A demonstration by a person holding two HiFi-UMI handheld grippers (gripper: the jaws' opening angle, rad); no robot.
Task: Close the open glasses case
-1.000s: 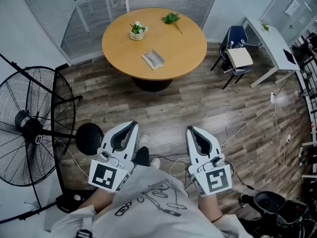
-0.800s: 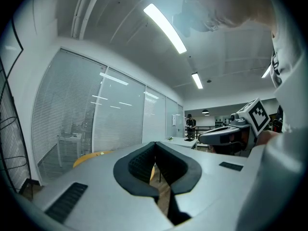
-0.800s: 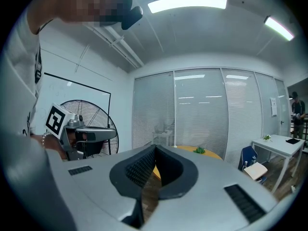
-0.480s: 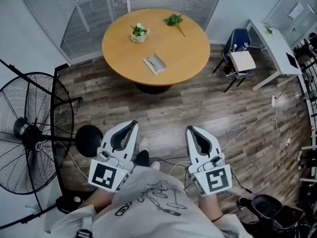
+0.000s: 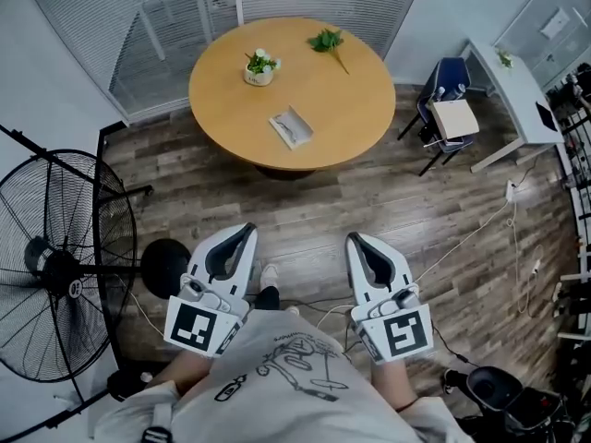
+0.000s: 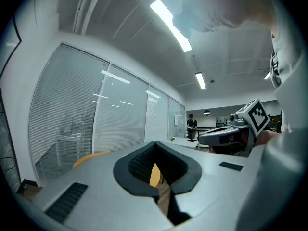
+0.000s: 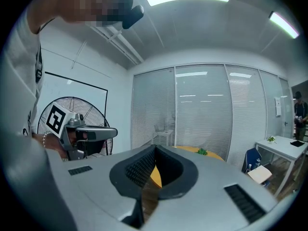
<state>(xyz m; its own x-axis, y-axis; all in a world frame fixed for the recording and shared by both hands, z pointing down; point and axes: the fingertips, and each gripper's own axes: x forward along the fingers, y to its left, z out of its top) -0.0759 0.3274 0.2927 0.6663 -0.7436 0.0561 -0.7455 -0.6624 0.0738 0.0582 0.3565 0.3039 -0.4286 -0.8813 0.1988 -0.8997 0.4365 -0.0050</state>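
Glasses case (image 5: 291,126), on round table (image 5: 222,100), near its front edge: too small to tell lid position or contents. Standing fan (image 5: 55,275), left of the table: cage cut by left edge. Dark object (image 5: 503,395), on floor right of the table: runs off bottom edge, kind indiscernible.

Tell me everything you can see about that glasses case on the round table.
The glasses case is a small, pale grey rectangular box. It lies open and flat on the round wooden table, slightly turned, near the edge closest to the person. Its pale inside seems to face up, with a thin dark shape in it that is too small to identify. Only the tabletop touches it; the small potted plant stands apart, farther back.
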